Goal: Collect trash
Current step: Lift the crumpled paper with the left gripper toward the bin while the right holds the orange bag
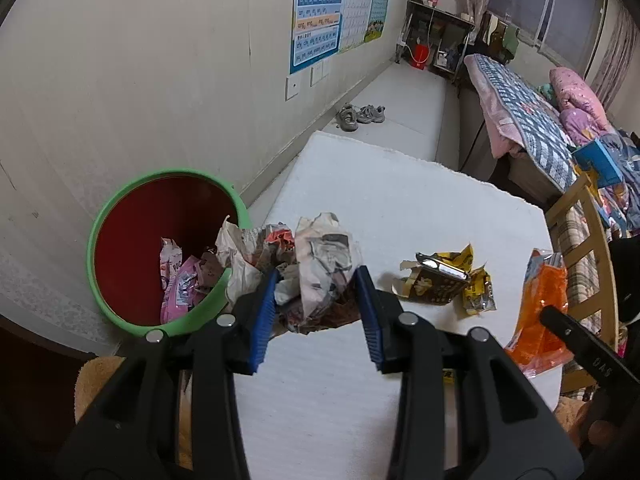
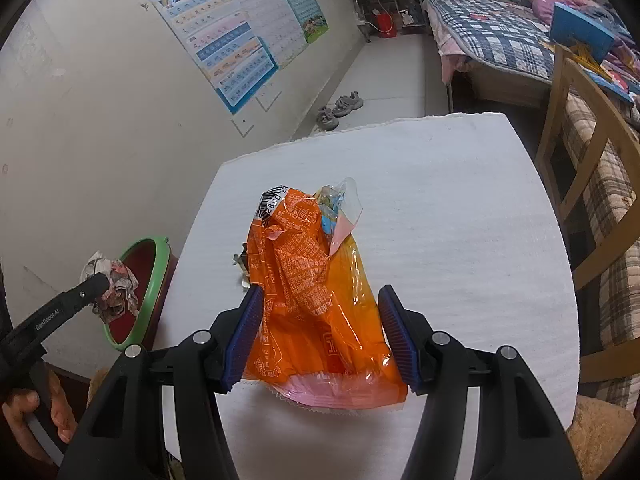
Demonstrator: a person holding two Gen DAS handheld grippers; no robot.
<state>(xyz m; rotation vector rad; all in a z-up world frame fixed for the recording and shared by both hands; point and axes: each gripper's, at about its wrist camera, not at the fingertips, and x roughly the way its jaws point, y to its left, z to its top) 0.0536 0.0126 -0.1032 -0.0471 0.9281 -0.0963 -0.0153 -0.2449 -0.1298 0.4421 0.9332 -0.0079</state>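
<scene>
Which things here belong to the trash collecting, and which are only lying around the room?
For the job:
crumpled paper in left gripper
orange wrapper between the right gripper fingers
yellow wrapper
green-rimmed bin

Just there:
shoes
wall posters
bed
wooden chair

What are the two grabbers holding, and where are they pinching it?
The left gripper pinches a crumpled paper wad by its lower middle. The right gripper straddles the orange wrapper at its lower sides; a firm pinch cannot be told.
</scene>
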